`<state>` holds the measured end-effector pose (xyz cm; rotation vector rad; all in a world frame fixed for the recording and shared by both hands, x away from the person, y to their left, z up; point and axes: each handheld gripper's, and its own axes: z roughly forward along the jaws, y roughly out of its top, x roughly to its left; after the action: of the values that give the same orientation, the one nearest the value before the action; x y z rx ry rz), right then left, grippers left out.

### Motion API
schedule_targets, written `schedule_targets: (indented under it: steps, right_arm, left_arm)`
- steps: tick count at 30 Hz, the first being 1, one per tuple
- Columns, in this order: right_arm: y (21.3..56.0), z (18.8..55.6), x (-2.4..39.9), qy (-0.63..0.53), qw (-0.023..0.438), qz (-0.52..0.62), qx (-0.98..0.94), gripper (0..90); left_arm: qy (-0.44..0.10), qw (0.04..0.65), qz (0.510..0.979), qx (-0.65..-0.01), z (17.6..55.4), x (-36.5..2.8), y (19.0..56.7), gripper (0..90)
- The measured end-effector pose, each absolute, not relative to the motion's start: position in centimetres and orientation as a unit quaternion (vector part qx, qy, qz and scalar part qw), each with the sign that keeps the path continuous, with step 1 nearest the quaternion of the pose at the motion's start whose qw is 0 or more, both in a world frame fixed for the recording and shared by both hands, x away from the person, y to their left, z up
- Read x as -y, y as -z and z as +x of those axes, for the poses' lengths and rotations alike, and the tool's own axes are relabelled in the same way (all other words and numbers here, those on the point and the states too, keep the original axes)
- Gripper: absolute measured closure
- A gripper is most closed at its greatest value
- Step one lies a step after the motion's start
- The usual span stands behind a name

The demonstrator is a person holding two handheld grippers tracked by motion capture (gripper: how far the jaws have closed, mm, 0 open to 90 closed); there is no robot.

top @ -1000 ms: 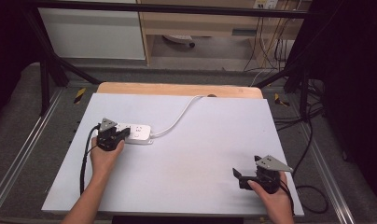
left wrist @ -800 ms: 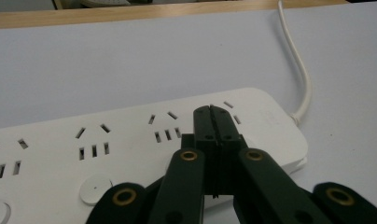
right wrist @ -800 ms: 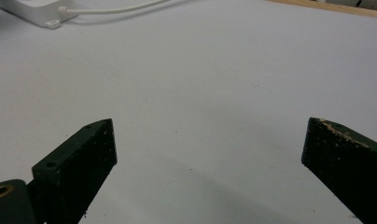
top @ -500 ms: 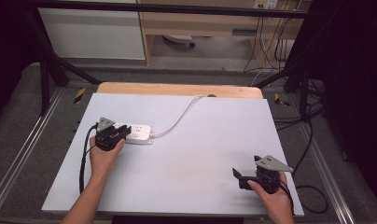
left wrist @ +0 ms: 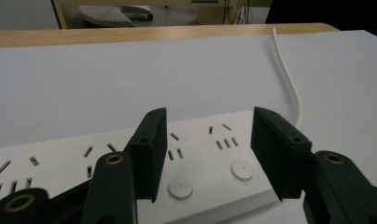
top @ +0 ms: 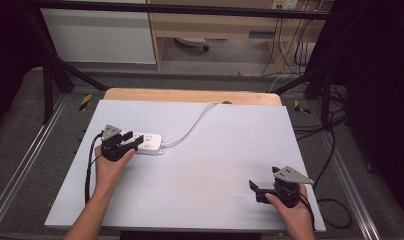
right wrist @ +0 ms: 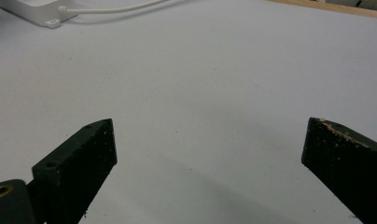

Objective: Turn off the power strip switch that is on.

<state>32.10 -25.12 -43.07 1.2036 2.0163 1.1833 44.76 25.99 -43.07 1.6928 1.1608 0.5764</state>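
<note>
Just ahead of the left hand-held gripper lies the white power strip, flat on the pale surface. Its jaws have just been opening and now stand spread over the strip's round buttons, with no pad pressing on it. Beyond, a white cord curves away. Well apart, the right hand-held gripper rests with jaws spread on nothing.
</note>
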Motion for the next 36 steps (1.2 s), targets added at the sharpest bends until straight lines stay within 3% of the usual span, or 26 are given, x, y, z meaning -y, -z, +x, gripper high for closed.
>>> schedule_targets:
  steps: [9,10,13,36]
  right_arm:
    - [43.1,32.1,25.1,-0.434,0.252,0.443,-0.742,3.8]
    - [43.1,32.1,25.1,-0.435,0.253,0.443,-0.742,3.8]
    - [43.1,32.1,25.1,-0.434,0.253,0.443,-0.742,3.8]
    - [43.1,32.2,25.1,-0.433,0.253,0.443,-0.743,3.8]
  left_arm:
    - [-0.251,0.49,0.685,-0.478,44.7,-25.8,42.9,25.4]
    - [-0.25,0.489,0.684,-0.479,44.7,-25.8,42.8,14.9]
    - [-0.247,0.498,0.681,-0.477,44.6,-25.7,42.5,7.2]
    - [-0.237,0.526,0.676,-0.458,39.7,-26.3,37.9,6.5]
